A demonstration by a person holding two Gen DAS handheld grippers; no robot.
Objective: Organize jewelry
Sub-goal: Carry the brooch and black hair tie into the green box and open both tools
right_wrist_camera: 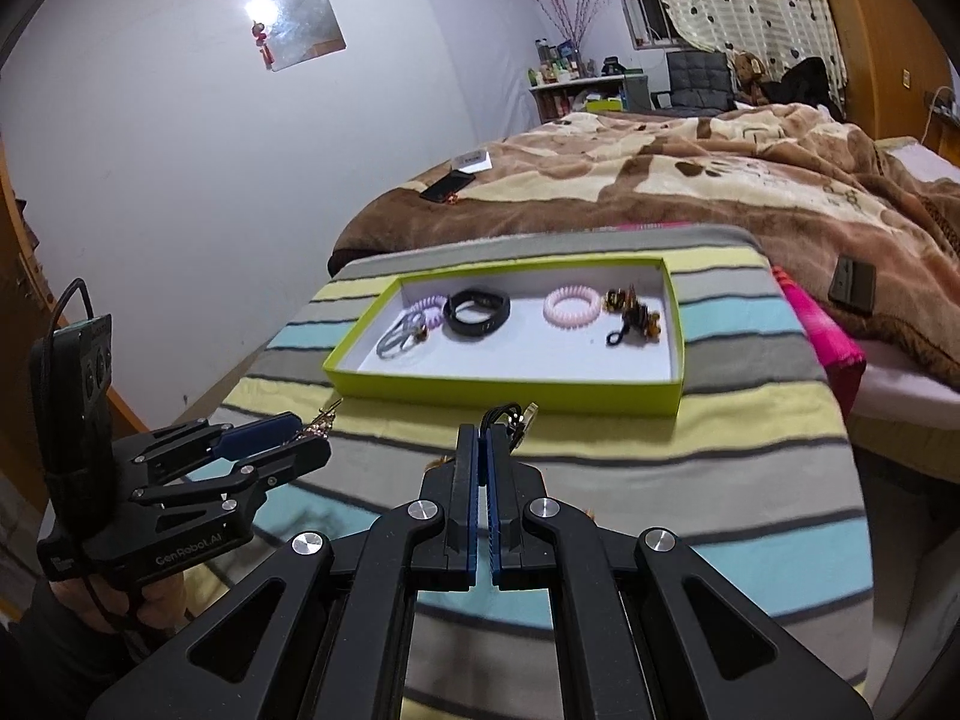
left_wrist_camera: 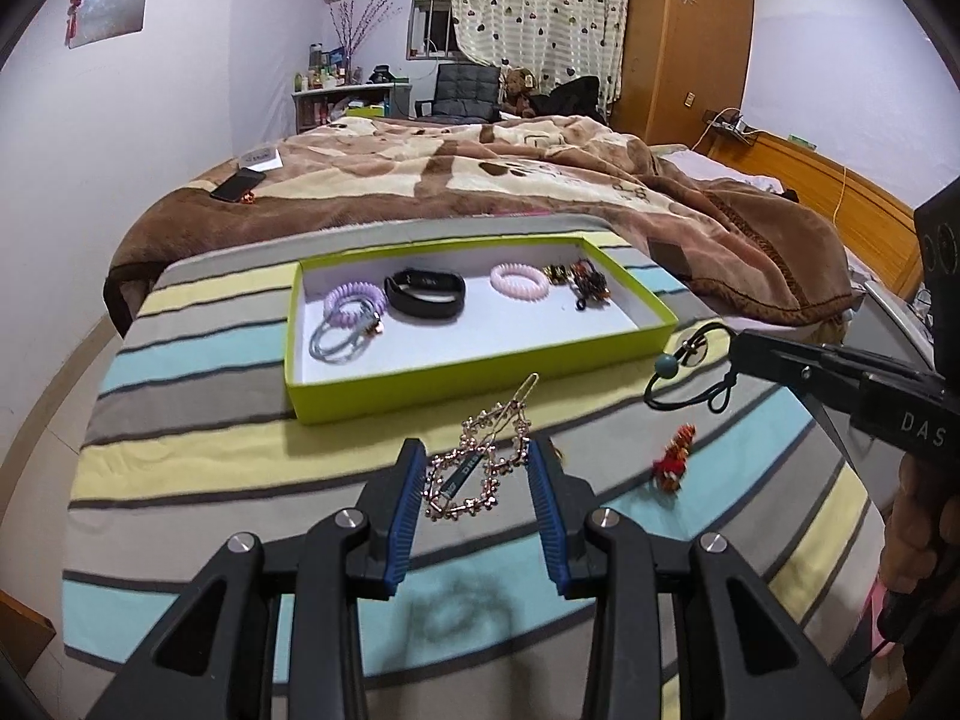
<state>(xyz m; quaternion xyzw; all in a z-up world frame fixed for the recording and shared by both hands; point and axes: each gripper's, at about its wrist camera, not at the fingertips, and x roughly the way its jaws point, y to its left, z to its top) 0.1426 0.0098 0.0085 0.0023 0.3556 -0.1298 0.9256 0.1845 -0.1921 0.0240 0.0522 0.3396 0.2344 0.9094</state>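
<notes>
A green box (left_wrist_camera: pixel 456 387) (right_wrist_camera: pixel 504 390) with a white floor sits on a striped cloth. It holds purple and grey coil ties (left_wrist_camera: pixel 351 315), a black band (left_wrist_camera: pixel 426 294) (right_wrist_camera: pixel 478 312), a pink coil tie (left_wrist_camera: pixel 519 282) (right_wrist_camera: pixel 572 306) and dark clips (left_wrist_camera: pixel 585 285) (right_wrist_camera: pixel 636 315). My left gripper (left_wrist_camera: pixel 477 468) (right_wrist_camera: pixel 300 429) is open around a rose-gold hair clip (left_wrist_camera: pixel 474 468), which hangs above the cloth. My right gripper (right_wrist_camera: pixel 483 441) (left_wrist_camera: pixel 735 354) is shut on a black hair tie (left_wrist_camera: pixel 690 384) (right_wrist_camera: pixel 507 420) with a teal bead, held near the box's front right corner.
A small red ornament (left_wrist_camera: pixel 672 465) lies on the striped cloth (left_wrist_camera: pixel 210 420) right of my left gripper. Behind the box is a bed with a brown blanket (left_wrist_camera: pixel 480 180), a phone (left_wrist_camera: pixel 237 185) and a white card on it. A pink cloth (right_wrist_camera: pixel 831 336) lies at the right.
</notes>
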